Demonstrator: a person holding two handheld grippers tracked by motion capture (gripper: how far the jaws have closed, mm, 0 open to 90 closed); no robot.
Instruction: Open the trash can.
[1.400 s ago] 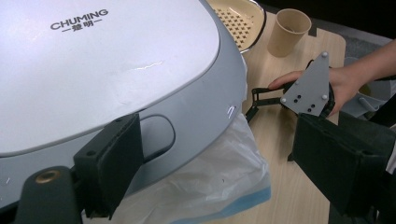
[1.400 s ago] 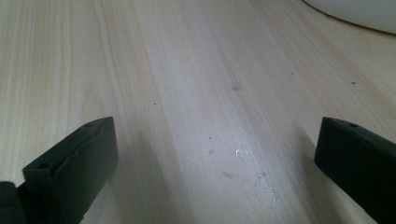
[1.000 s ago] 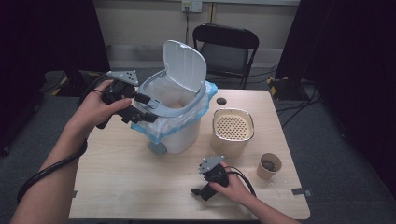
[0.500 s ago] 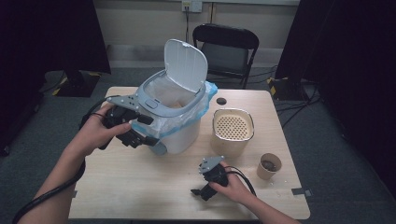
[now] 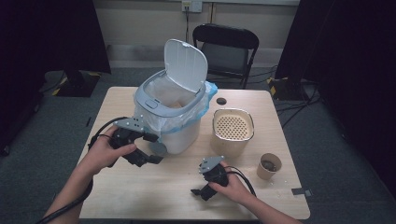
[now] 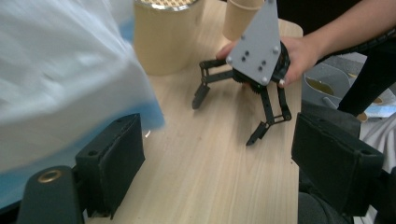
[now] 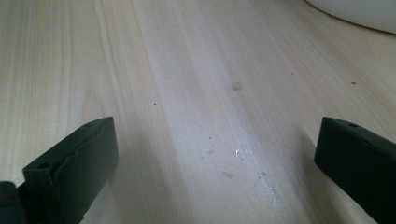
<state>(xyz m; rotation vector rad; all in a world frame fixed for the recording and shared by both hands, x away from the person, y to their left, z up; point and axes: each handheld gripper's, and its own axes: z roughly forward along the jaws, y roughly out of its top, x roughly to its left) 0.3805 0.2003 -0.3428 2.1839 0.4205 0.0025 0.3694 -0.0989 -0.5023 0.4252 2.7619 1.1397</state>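
My left gripper [image 5: 156,148] is held low over the table, right beside the front of a white pedal bin [image 5: 175,133]. Its jaws stand apart with nothing between them, pointing right across the table. In the left gripper view the left gripper [image 6: 219,163] has the bin's blue-edged bag [image 6: 60,84] on its left. My right gripper [image 5: 200,193] rests on the table near the front edge, open and empty. The left gripper view shows the right gripper [image 6: 225,120] splayed wide in a hand. Bare wood lies between the jaws of the right gripper [image 7: 215,163].
The bin's lid [image 5: 187,63] stands open. A beige pot with a perforated top [image 5: 232,130] is right of the bin, and a paper cup [image 5: 269,166] sits nearer the right edge. A small dark disc [image 5: 221,101] lies at the back. A black chair [image 5: 226,51] stands behind the table.
My left hand has come down from the bin's rim to table level beside the bin's front. The right hand has stayed where it was.
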